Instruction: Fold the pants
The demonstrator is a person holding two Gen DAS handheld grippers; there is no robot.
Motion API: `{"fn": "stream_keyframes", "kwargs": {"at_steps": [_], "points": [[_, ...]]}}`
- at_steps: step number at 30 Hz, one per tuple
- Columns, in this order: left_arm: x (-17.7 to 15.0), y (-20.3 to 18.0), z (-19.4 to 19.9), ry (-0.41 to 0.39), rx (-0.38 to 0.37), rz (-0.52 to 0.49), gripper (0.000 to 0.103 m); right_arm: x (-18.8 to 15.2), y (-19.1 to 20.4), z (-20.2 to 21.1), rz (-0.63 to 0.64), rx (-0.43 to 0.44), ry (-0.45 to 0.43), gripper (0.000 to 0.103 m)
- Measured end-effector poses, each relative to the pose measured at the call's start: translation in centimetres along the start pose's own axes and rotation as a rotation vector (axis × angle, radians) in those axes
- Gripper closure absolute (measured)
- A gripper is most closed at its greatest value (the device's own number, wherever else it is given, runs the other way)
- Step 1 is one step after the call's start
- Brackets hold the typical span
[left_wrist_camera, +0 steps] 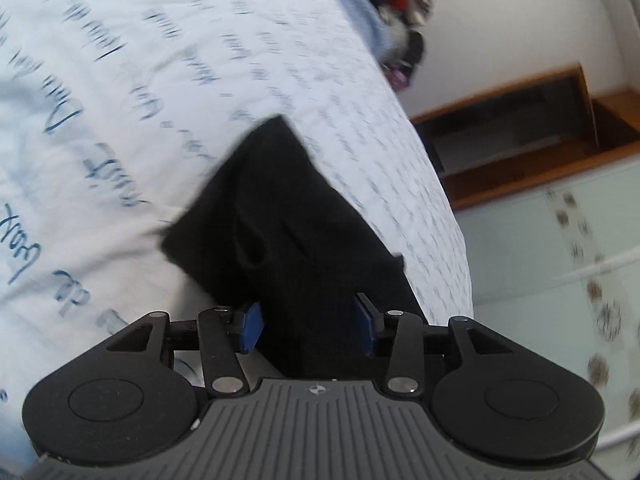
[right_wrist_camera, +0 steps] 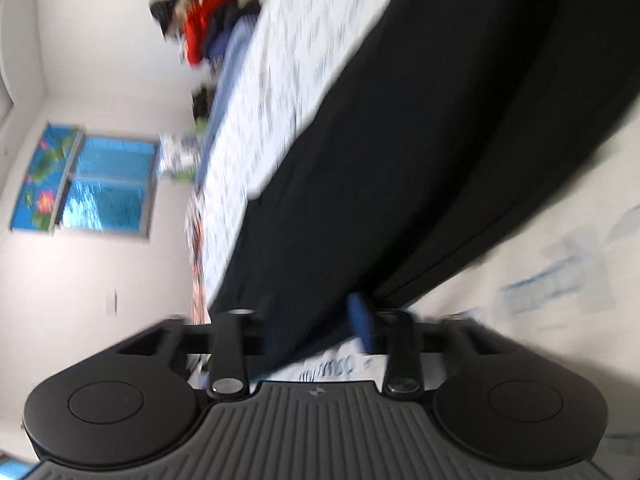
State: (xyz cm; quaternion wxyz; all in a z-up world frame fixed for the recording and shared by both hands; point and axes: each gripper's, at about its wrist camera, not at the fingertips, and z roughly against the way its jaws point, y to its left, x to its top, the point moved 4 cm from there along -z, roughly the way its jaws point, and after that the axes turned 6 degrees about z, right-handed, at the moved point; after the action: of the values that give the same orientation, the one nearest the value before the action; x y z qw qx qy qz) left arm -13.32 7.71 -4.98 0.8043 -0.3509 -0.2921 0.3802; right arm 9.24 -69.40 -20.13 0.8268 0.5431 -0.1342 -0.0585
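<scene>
The black pants (left_wrist_camera: 280, 208) lie as a folded bundle on a white bed sheet (left_wrist_camera: 160, 80) printed with blue handwriting. My left gripper (left_wrist_camera: 308, 326) stands open, its blue pads on either side of the near end of the cloth without squeezing it. In the blurred right wrist view the black pants (right_wrist_camera: 420, 140) stretch long across the sheet (right_wrist_camera: 280, 80). My right gripper (right_wrist_camera: 320, 332) is open too, with the near edge of the cloth lying between its blue fingers (right_wrist_camera: 362, 320).
A pile of mixed clothes (left_wrist_camera: 400, 0) (right_wrist_camera: 200, 20) sits at the far end of the bed. Beyond the bed edge are a wooden shelf unit (left_wrist_camera: 520, 128) and a tiled floor (left_wrist_camera: 560, 280). A window (right_wrist_camera: 100, 184) is set in the white wall.
</scene>
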Motion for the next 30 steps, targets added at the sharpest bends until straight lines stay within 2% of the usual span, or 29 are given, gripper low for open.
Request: {"fn": "stream_keyframes", "kwargs": {"at_steps": [1, 2, 6, 10, 13, 16, 17, 19, 24, 26, 30], "points": [[-0.5, -1.0, 0.0, 0.006, -0.003, -0.027, 0.054, 0.6, -0.4, 1.8, -0.004, -0.003, -0.050, 0.030], [-0.8, -1.8, -0.2, 0.014, -0.009, -0.051, 0.054, 1.2, -0.8, 3.6, -0.008, -0.007, -0.105, 0.026], [-2.4, -5.8, -2.0, 0.049, -0.045, -0.139, 0.054, 4.9, -2.5, 10.2, -0.030, -0.010, -0.337, 0.025], [-5.1, -9.6, -5.1, 0.141, -0.120, -0.229, 0.054, 8.3, -5.3, 13.1, -0.117, -0.032, -0.442, 0.025], [-7.6, -11.5, -8.4, 0.212, -0.164, -0.256, 0.054, 9.9, -7.7, 12.9, -0.180, -0.037, -0.451, 0.025], [-10.1, -12.8, -12.8, 0.299, -0.185, -0.245, 0.053, 10.5, -9.7, 11.6, -0.288, 0.041, -0.432, 0.025], [-10.9, -13.1, -14.4, 0.330, -0.185, -0.254, 0.053, 10.6, -9.7, 11.3, -0.284, 0.046, -0.426, 0.025], [-12.6, -13.7, -17.3, 0.380, -0.172, -0.283, 0.053, 10.4, -8.8, 10.9, -0.213, 0.030, -0.398, 0.015], [-15.2, -13.5, -22.9, 0.464, -0.117, -0.335, 0.053, 9.5, -7.0, 10.1, -0.132, 0.009, -0.273, 0.012], [-15.6, -12.9, -23.9, 0.463, -0.124, -0.309, 0.053, 9.2, -6.6, 9.2, -0.135, 0.015, -0.240, 0.011], [-15.5, -12.0, -24.7, 0.455, -0.167, -0.254, 0.053, 8.5, -5.3, 6.4, -0.121, 0.037, -0.176, 0.000]]}}
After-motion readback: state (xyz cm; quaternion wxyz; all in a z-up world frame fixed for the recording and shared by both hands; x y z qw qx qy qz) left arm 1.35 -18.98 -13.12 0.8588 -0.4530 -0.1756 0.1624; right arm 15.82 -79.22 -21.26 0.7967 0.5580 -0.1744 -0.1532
